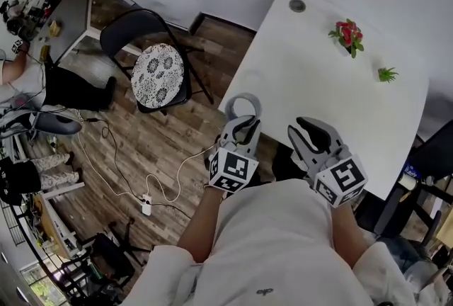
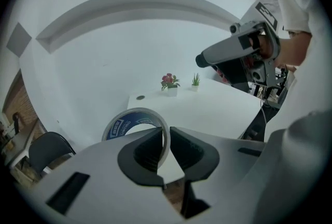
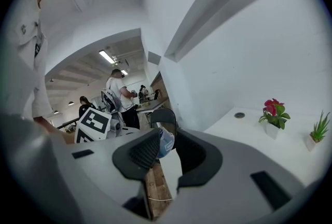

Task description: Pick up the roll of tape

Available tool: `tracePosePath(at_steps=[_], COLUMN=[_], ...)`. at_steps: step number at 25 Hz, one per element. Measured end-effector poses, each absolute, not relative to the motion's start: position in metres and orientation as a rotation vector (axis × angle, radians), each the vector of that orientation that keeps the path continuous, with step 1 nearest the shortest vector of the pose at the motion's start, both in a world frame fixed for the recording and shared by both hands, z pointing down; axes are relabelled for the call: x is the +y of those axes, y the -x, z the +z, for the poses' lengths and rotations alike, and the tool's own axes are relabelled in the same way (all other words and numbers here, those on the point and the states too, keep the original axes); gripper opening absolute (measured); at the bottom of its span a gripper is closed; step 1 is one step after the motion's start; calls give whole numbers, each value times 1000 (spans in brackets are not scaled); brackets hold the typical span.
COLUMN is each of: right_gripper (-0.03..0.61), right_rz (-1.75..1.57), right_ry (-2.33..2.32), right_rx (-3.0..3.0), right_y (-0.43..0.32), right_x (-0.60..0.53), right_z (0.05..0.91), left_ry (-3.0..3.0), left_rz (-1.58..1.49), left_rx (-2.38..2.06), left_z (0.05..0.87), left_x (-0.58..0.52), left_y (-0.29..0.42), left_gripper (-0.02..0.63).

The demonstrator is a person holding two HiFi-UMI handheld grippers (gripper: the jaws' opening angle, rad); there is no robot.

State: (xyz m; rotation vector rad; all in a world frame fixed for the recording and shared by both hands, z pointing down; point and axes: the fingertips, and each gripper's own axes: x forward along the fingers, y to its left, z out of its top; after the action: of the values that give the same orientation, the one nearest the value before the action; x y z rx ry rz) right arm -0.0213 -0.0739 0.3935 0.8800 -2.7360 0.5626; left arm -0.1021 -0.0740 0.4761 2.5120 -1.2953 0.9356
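Observation:
The roll of tape (image 1: 243,105), a pale ring with a blue inner label, hangs in the air off the white table's near left corner. My left gripper (image 1: 244,125) is shut on its wall. In the left gripper view the tape (image 2: 136,123) stands on edge, its right side pinched between the two dark pads. My right gripper (image 1: 306,125) hovers to the right of it over the table's edge, open and holding nothing. In the right gripper view a bit of the tape (image 3: 165,141) shows beyond the gap, apart from the pads.
The white table (image 1: 318,85) carries a red-flowered pot (image 1: 347,34), a small green plant (image 1: 386,74) and a round grommet (image 1: 297,6). A black chair with a patterned cushion (image 1: 157,74) stands on the wooden floor at the left, with cables (image 1: 152,188) below it.

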Motion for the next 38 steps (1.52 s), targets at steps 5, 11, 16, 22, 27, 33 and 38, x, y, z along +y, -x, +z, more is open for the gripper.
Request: tracePosePath(at_steps=[5, 11, 16, 22, 27, 33, 38], right_gripper=[84, 71, 43, 21, 17, 6, 6], right_rz=[491, 407, 357, 297, 302, 304, 303], right_ry=[-907, -950, -1020, -1106, -1188, -1253, -1283], right_rx=[-2716, -2696, -2678, -2672, -2652, -2634, -2624], right_y=[48, 71, 88, 100, 102, 101, 101], right_x=[-61, -48, -34, -17, 0, 13, 19], right_z=[380, 367, 359, 350, 349, 350, 348], left_ry=[-2558, -2596, -2633, -2669, -2715, -2749, -2763], left_rz=[752, 538, 424, 348, 321, 285, 296], left_rx=[-1327, -1309, -1291, -1233, -1176, -1138, -1116], left_z=[449, 418, 394, 384, 374, 364, 361], left_x=[-64, -48, -33, -20, -7, 1, 8], left_y=[124, 144, 164, 178, 182, 183, 183], left_gripper=[57, 57, 57, 57, 57, 57, 57])
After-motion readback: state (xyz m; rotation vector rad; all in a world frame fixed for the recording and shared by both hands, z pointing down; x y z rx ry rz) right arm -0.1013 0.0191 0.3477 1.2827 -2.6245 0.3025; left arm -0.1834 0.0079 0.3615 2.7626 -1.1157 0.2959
